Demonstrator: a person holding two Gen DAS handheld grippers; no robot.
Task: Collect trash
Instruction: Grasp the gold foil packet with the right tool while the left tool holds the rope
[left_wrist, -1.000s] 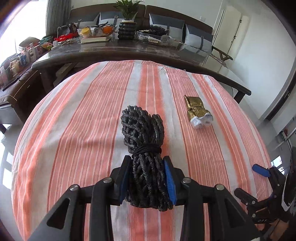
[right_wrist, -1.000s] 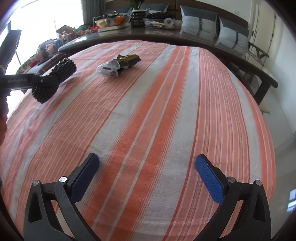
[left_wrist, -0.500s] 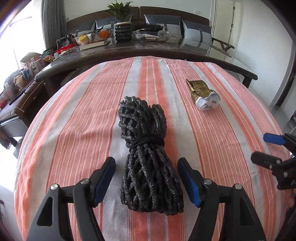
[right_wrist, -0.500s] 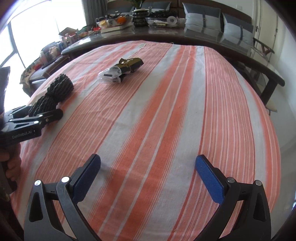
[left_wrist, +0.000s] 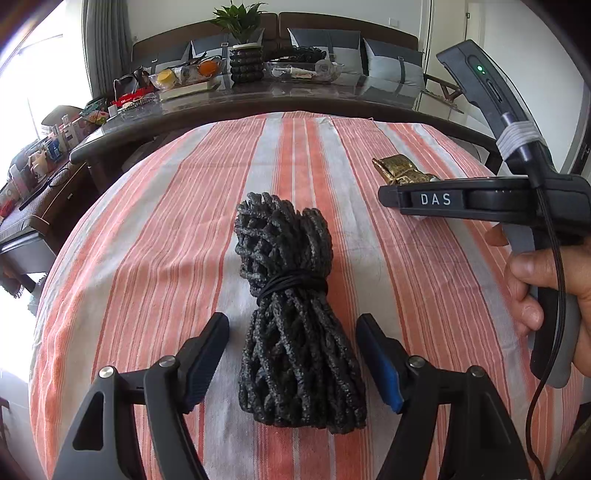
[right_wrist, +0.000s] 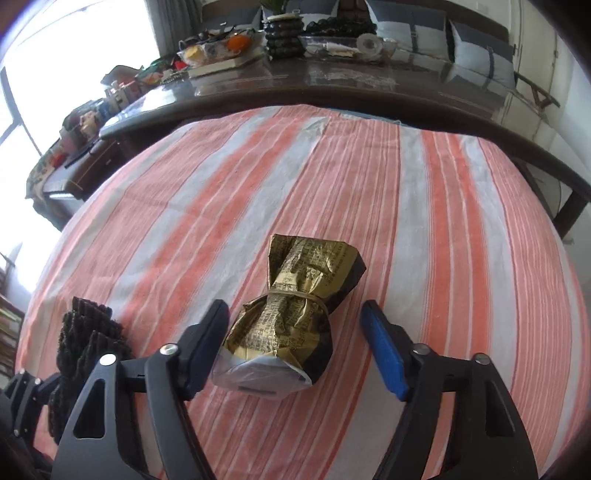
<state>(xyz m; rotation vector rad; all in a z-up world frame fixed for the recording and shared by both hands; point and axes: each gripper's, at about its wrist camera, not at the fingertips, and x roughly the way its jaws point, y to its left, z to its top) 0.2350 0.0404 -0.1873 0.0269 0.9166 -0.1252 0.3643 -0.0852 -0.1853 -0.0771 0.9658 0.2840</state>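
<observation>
Cloth (left_wrist: 177, 229): broad orange-pink and pale grey-white stripes, fine white lines within the orange bands. Rope (left_wrist: 291, 302): dark charcoal, speckled grey, bound by a black band. Packet (right_wrist: 295, 295): gold with dense dark print, black edges, a tan rubber band at the waist, clear-white plastic at the near end. Left gripper (left_wrist: 291, 362): black frame, blue pads. Right gripper (right_wrist: 295, 350): black frame, blue pads. Tabletop (left_wrist: 295, 99): dark, glossy brown.

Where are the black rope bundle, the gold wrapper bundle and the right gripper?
black rope bundle (left_wrist: 291, 295), left wrist view, on its tied waist.
gold wrapper bundle (right_wrist: 291, 314), right wrist view, on its banded middle.
right gripper (right_wrist: 295, 347), right wrist view, midway between its closing fingertips.
</observation>
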